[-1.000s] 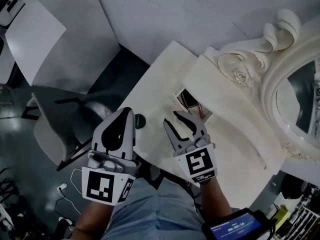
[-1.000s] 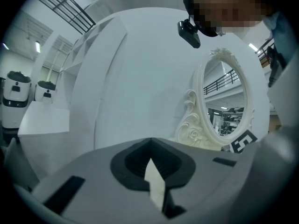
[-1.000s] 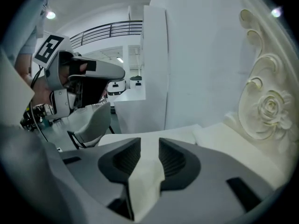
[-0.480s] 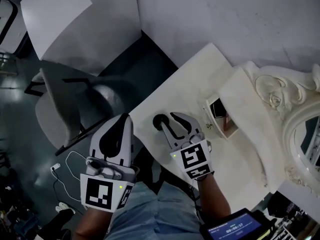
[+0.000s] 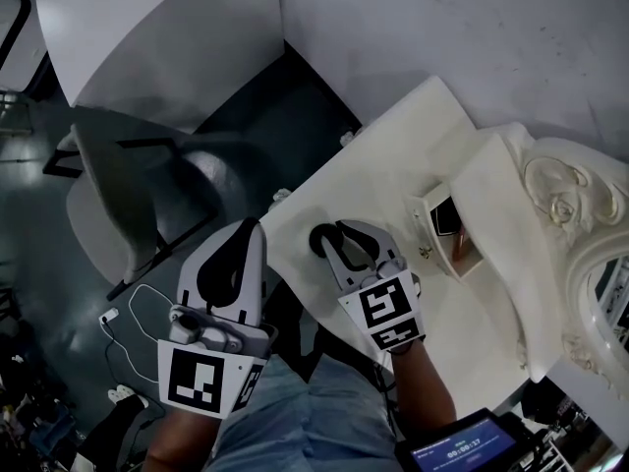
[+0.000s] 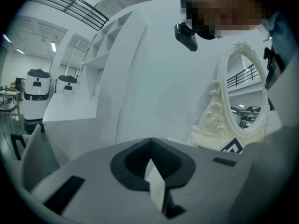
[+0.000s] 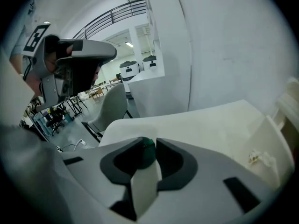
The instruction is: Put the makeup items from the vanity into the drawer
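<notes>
A small dark green round makeup item (image 5: 319, 242) sits on the white vanity top (image 5: 393, 165) near its front left edge. My right gripper (image 5: 328, 236) has its jaws closing around it. In the right gripper view the green item (image 7: 147, 154) fills the gap between the two tips of that gripper (image 7: 148, 148) and touches both. The small open drawer (image 5: 439, 203) lies to the right, with a dark item (image 5: 445, 216) inside. My left gripper (image 5: 246, 232) hangs off the vanity's left edge, shut and empty; its tips (image 6: 150, 146) meet in its own view.
An ornate white mirror frame (image 5: 575, 200) stands at the right. A grey chair (image 5: 103, 214) and a cable (image 5: 133, 308) are on the dark floor to the left. A white wall panel (image 5: 442, 28) runs behind the vanity. The drawer front with its knob (image 7: 256, 157) shows at the right.
My right gripper went from beside the drawer leftward to the green item and its jaws narrowed around it. The left gripper stayed put. The head view swung, so the vanity sits further right.
</notes>
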The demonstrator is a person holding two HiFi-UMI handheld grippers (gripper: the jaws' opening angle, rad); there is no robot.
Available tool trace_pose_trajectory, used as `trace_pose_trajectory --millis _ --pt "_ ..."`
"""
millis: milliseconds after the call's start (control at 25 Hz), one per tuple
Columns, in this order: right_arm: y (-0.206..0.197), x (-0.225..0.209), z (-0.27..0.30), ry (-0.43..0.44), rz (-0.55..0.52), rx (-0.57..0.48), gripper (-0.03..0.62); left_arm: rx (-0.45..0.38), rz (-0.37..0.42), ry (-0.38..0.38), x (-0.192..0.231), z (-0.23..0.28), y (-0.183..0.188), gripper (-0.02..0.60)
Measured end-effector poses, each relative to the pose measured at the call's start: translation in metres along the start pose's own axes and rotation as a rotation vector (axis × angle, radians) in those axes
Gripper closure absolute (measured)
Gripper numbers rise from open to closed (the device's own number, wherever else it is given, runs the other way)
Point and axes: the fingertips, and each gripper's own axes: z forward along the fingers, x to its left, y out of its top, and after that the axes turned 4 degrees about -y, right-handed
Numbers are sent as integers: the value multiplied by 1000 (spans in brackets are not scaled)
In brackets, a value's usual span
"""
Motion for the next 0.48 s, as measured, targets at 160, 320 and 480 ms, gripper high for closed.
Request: trace_pose_trajectory --millis 160,320,480 --pt "2 -3 -4 -21 22 -18 573 -4 7 -13 -3 3 3 583" --pt "9 -7 -15 -45 41 -58 579 -11 22 -40 -11 5 6 583" --pt "21 -16 -42 -88 57 -118 580 -20 36 -79 -31 8 14 583"
